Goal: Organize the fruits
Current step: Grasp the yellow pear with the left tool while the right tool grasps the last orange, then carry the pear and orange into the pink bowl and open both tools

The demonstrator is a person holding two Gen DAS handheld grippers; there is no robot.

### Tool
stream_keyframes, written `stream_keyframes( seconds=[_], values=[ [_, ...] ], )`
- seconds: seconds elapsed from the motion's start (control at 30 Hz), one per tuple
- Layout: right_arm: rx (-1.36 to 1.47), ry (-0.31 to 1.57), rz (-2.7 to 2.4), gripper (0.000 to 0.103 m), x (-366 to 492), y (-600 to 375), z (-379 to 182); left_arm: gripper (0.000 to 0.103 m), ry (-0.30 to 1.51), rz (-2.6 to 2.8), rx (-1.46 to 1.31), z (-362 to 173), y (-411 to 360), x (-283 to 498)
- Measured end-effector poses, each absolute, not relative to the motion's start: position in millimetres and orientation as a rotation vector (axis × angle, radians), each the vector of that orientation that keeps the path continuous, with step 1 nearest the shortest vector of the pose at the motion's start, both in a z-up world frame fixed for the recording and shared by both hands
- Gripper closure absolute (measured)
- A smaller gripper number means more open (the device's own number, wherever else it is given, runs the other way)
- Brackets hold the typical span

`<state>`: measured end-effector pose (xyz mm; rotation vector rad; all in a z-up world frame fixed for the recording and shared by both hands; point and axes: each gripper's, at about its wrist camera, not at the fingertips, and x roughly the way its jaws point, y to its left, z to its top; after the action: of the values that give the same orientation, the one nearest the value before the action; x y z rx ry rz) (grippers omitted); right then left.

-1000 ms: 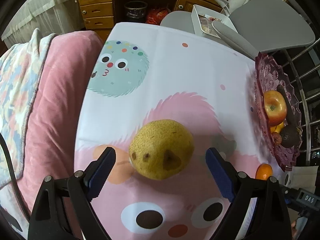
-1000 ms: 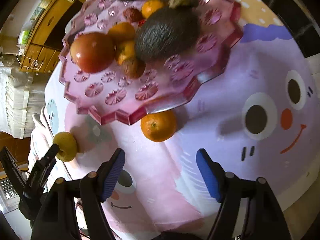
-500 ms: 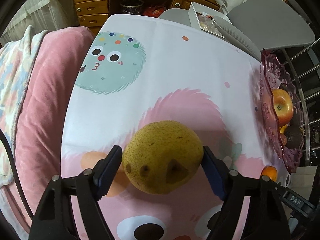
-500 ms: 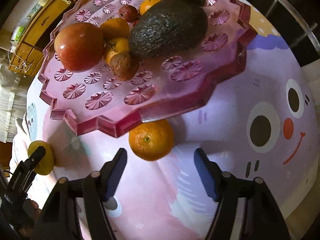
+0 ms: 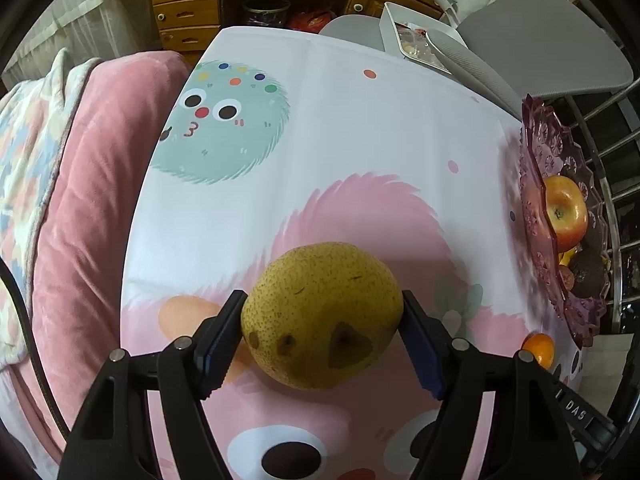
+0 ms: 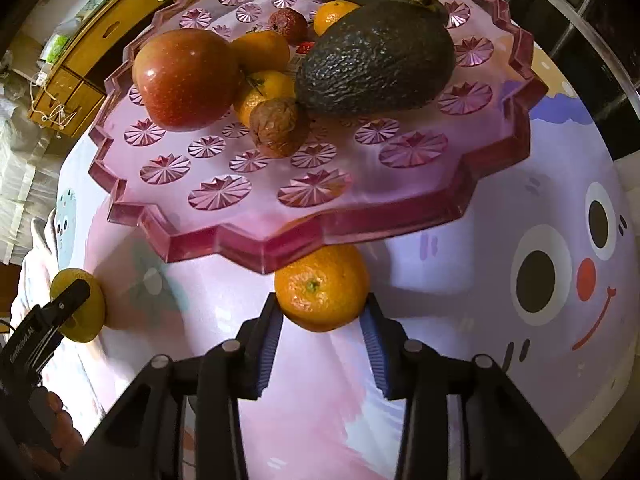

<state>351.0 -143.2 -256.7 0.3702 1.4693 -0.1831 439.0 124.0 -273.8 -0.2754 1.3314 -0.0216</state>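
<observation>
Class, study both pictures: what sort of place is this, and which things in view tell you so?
Most likely a room in a home, perhaps a living or dining area. Clues: a cartoon-print tablecloth on the table, a pink fruit tray holding everyday fruit, wooden drawers behind, and a pink cushioned seat with a blanket alongside.

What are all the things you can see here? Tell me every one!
pear: 1, yellow-green with brown spots, on the tablecloth between the left tongs' pads
loose mandarin: 1, orange, on the cloth, partly under the plate's edge, between the right tongs' pads
plate: 1, pink, patterned, holding fruit
apple: 1, red, on the plate
avocado: 1, dark, on the plate
small oranges: at least 3, on the plate
tablecloth: 1, white with cartoon faces
chair: 1, grey, beyond the table
left tongs: jaws have just been closing, pads on the pear
right tongs: jaws have just been closing, pads on the mandarin
</observation>
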Motion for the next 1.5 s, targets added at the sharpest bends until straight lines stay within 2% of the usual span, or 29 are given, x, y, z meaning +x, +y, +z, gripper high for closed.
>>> stream_keyframes(
  seconds=[0.3, 0.6, 0.93, 1.2, 1.5],
  values=[
    [0.371, 1.476, -0.082, 0.066, 333, -147, -250, 0.03, 1.303, 0.004, -0.274, -246, 110, 432],
    [0.298, 1.443, 0.103, 0.066, 326, -142, -206, 0.03, 1.241, 0.002, -0.283, -197, 73, 423],
    [0.185, 1.298, 0.262, 0.066, 336, -170, -160, 0.03, 1.178, -0.039, -0.299, -156, 10, 425],
    [0.134, 1.238, 0.266, 0.066, 362, -207, -160, 0.03, 1.184, -0.063, -0.306, -164, -36, 437],
    [0.143, 1.28, 0.284, 0.063, 376, -239, -182, 0.03, 1.237, -0.055, -0.303, -198, -68, 444]
  ],
)
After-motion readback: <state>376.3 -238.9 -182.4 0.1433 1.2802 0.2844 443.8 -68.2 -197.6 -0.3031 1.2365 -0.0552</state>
